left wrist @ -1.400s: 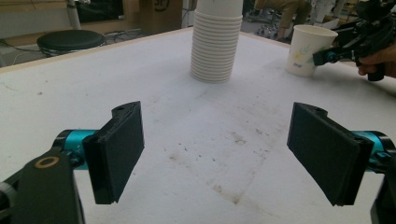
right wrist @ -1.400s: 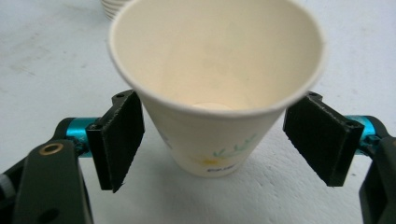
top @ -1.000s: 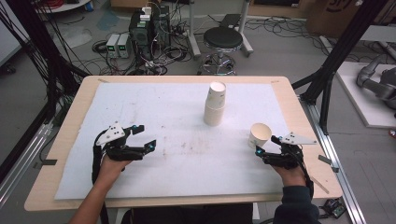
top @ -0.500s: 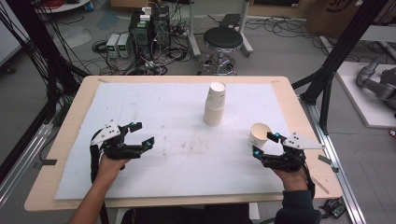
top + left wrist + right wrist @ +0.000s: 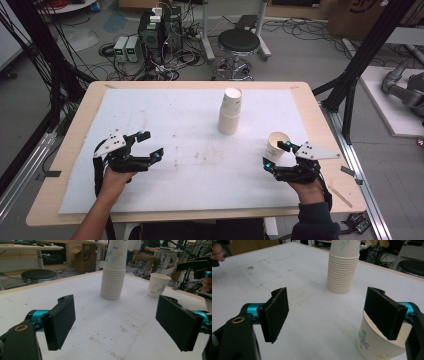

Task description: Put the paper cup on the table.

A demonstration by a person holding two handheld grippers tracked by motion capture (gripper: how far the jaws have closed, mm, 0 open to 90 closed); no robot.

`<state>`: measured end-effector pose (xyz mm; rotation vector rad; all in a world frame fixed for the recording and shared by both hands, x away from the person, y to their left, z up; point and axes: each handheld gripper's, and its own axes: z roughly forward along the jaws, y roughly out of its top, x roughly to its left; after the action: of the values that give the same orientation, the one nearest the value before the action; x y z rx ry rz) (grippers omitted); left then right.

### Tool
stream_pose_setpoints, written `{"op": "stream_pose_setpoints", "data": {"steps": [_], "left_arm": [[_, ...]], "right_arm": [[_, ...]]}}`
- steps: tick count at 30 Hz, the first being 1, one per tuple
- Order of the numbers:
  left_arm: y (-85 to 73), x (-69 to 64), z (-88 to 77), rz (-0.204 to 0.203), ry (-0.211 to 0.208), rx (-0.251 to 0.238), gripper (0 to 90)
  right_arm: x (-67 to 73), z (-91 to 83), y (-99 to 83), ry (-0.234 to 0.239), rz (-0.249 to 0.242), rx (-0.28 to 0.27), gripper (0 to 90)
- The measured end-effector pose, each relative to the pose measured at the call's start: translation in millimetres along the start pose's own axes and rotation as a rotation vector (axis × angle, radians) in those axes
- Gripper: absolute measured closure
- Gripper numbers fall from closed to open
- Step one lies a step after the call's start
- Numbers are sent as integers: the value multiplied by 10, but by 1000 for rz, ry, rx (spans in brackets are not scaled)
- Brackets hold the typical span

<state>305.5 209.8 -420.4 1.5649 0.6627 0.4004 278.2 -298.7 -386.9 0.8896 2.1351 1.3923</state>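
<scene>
**Ana:** Right gripper view first: the right tool (image 5: 325, 315) stands wide, nothing between its black pads. The far-side pad overlaps the rim of a single white paper cup with a flower print (image 5: 372, 345), but the cup stands just outside the gap, not in it.

**Ben:** And the other hand?

**Ana:** From the high view, the left tool (image 5: 147, 145) is also spread wide and holds nothing, over the near left part of the white-covered wooden bench (image 5: 165, 112). The right tool (image 5: 276, 155) is at the near right, with the single cup (image 5: 278, 144) just beside its tips. Farther back, near the middle, stands a tall stack of nested white paper cups (image 5: 230, 111), well apart from both tools.

**Ben:** What could go wrong?

**Ana:** My guess: the loose cup is light and empty, so a pad pushing its rim sideways could tip or skid it. Closing hard on thin paper could crush the wall. Reaching for the stack, a knock could topple it.

**Ben:** Counts?

**Ana:** Two tools, one loose cup, one stack. Ribs of roughly fifteen cups show in the stack; I cannot count exactly.
</scene>
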Motion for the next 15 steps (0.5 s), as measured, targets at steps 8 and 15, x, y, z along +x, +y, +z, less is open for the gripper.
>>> {"op": "stream_pose_setpoints", "data": {"steps": [8,15], "left_arm": [[1,-22,-21,8,0,3,163],[-2,-25,-6,9,-3,8,163]], "right_arm": [[44,31,28,1,-27,10,202],[27,29,4,-10,-28,20,202]]}}
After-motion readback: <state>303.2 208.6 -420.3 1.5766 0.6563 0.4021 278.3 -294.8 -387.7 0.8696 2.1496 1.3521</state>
